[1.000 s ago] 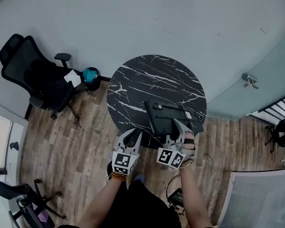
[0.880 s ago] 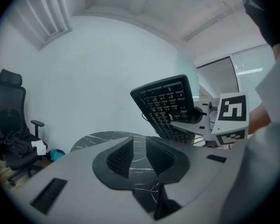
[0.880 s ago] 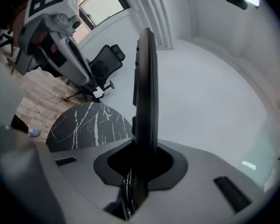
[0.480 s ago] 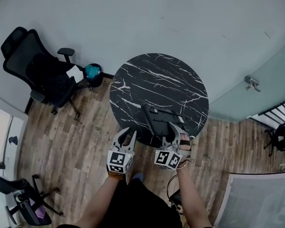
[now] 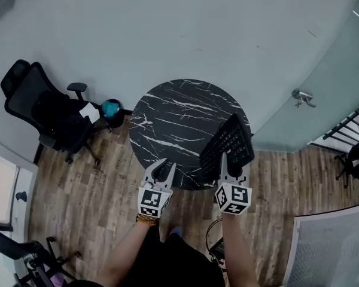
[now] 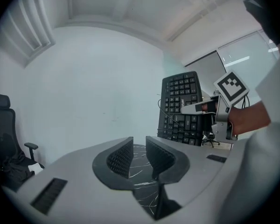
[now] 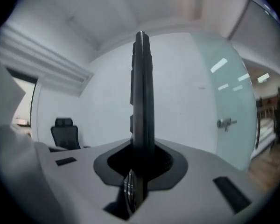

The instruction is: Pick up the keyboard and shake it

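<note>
A black keyboard point(image 5: 229, 146) is lifted off the round black marble table point(image 5: 167, 124), tilted with its keys facing left. My right gripper point(image 5: 223, 167) is shut on its near edge. In the right gripper view the keyboard point(image 7: 141, 92) stands edge-on between the jaws, rising straight up. In the left gripper view the keyboard point(image 6: 181, 107) hangs at the right with the right gripper point(image 6: 191, 108) clamped on it. My left gripper point(image 5: 158, 172) hovers at the table's near edge, its jaws a little apart with nothing between them point(image 6: 139, 157).
A black office chair point(image 5: 45, 109) stands left of the table, with a small bin holding something teal point(image 5: 112, 109) beside it. A frosted glass door with a handle point(image 5: 301, 96) is at the right. Wooden floor surrounds the table.
The keyboard has swung from lying with its underside up over the table to standing tilted at the right, keys showing. The right gripper moved right with it. The left gripper barely moved.
</note>
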`<state>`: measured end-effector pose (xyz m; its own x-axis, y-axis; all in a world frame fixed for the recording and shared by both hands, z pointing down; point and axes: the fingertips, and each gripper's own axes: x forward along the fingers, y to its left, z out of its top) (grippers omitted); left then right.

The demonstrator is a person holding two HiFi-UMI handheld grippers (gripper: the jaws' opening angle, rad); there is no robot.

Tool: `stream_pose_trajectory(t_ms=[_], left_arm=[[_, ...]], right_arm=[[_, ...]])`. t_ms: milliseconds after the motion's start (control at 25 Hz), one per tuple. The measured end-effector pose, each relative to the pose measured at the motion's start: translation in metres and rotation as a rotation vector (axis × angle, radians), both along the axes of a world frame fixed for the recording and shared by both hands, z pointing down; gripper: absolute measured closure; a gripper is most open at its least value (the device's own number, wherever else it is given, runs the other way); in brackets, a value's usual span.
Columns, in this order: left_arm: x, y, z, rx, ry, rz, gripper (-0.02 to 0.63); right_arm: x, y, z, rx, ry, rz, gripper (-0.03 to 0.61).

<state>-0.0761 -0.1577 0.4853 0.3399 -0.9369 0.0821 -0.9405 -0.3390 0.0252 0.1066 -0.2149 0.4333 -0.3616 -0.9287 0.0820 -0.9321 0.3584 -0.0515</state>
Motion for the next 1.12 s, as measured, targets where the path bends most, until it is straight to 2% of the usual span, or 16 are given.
stream_pose_trajectory(t_ms=[80,160,240,400,520,640,760,1000,1120], left_arm=[[0.013,0.000,-0.004,0.004,-0.016,0.015,0.525],[0.023,0.001,-0.006,0.010,-0.026,0.029,0.525],[0.030,0.002,-0.005,0.007,-0.043,0.034,0.525],[0.032,0.002,0.000,-0.008,-0.064,0.025,0.525],[0.028,0.003,0.005,-0.018,-0.055,0.017,0.525],[0.018,0.002,0.009,-0.028,-0.045,-0.005,0.525],[0.004,0.003,0.019,-0.051,-0.031,-0.043,0.525],[-0.020,0.007,0.045,-0.083,0.018,-0.079,0.525],[-0.036,0.012,0.062,-0.112,0.037,-0.108,0.525]], right_arm=[[0.024,0.001,0.014,-0.095,-0.233,0.023,0.505],[0.040,0.005,0.029,-0.153,-0.357,0.045,0.505],[0.048,0.009,0.040,-0.166,-0.362,0.042,0.505],[0.059,0.006,0.044,-0.144,-0.263,0.027,0.505],[0.062,-0.003,0.024,-0.070,-0.107,0.042,0.505],[0.051,-0.014,0.000,0.045,0.141,0.040,0.505],[0.030,-0.021,-0.007,0.116,0.369,0.023,0.505],[-0.027,-0.015,0.038,0.180,0.868,-0.025,0.502],[-0.053,-0.005,0.074,0.191,1.032,-0.079,0.502]])
